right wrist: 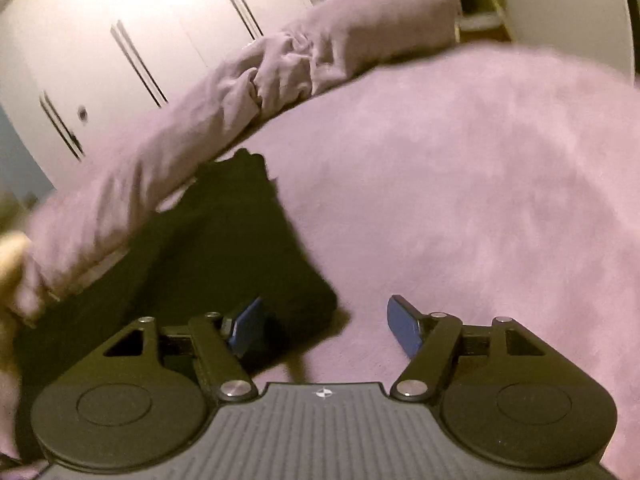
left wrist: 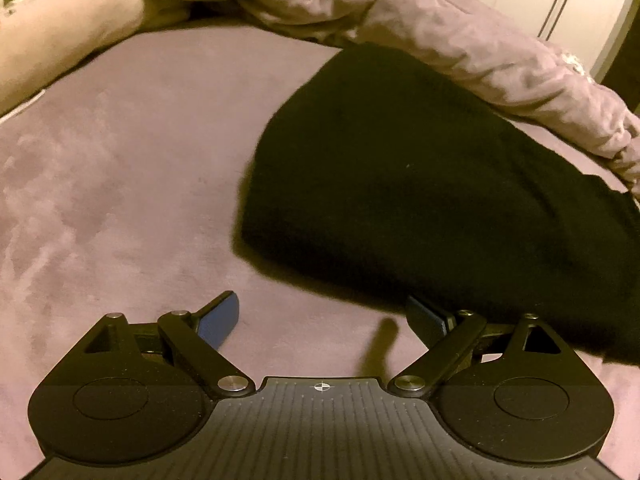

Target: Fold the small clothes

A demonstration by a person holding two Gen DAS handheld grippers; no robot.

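A black garment point(left wrist: 420, 184) lies folded flat on the pink bed sheet point(left wrist: 132, 184), to the right in the left wrist view. My left gripper point(left wrist: 324, 314) is open and empty, just in front of the garment's near left edge; its right finger point(left wrist: 426, 320) sits at that edge. In the right wrist view the same black garment point(right wrist: 224, 248) lies to the left. My right gripper point(right wrist: 326, 320) is open and empty at the garment's near right corner, with its left finger point(right wrist: 248, 326) over the cloth.
A crumpled pink duvet point(left wrist: 440, 28) lies bunched along the far side of the bed and also shows in the right wrist view point(right wrist: 224, 96). A pale pillow point(left wrist: 60, 32) lies at the far left. White wardrobe doors point(right wrist: 132, 32) stand behind the bed.
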